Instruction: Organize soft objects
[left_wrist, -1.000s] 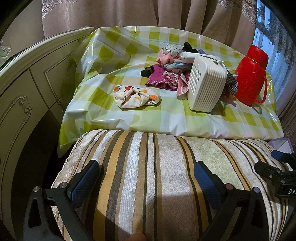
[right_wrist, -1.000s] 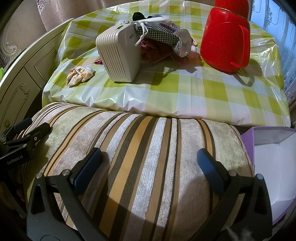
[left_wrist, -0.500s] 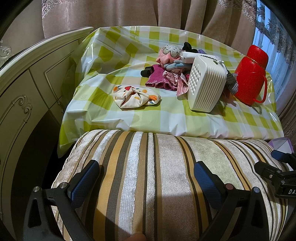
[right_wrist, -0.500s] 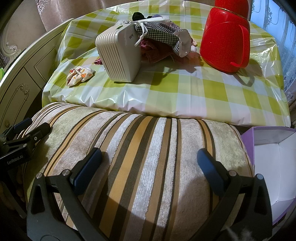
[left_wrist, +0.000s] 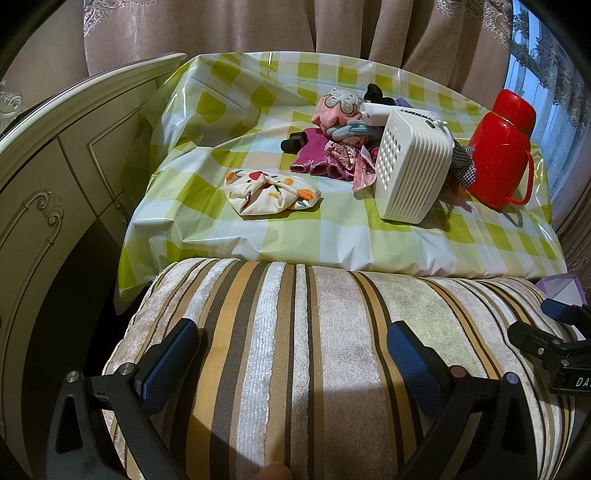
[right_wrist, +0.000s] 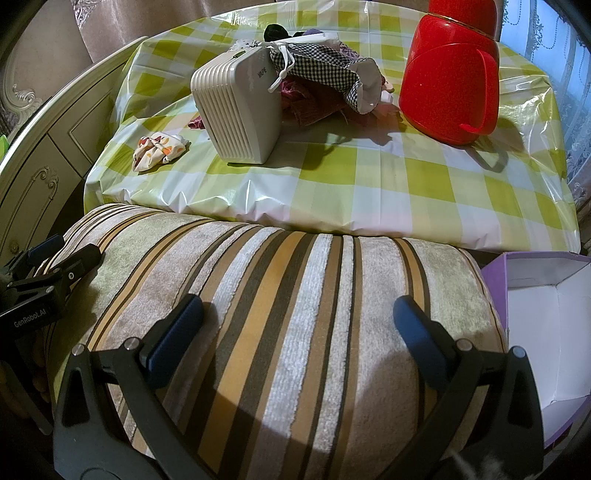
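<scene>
A pile of soft items (left_wrist: 334, 147) lies on the checked table (left_wrist: 332, 240): a pink plush, magenta knit and patterned cloth. A cream dotted cloth bundle (left_wrist: 271, 192) lies apart, to the front left; it also shows in the right wrist view (right_wrist: 159, 152). A black-and-white checked pouch (right_wrist: 325, 74) leans behind the white box. My left gripper (left_wrist: 291, 354) and right gripper (right_wrist: 299, 332) are both open and empty, hovering over a striped cushion (left_wrist: 332, 350) in front of the table.
A white slatted box (left_wrist: 412, 170) and a red jug (left_wrist: 502, 151) stand on the table. An open purple box (right_wrist: 546, 332) sits right of the cushion. A cream cabinet (left_wrist: 55, 166) stands on the left. Curtains hang behind.
</scene>
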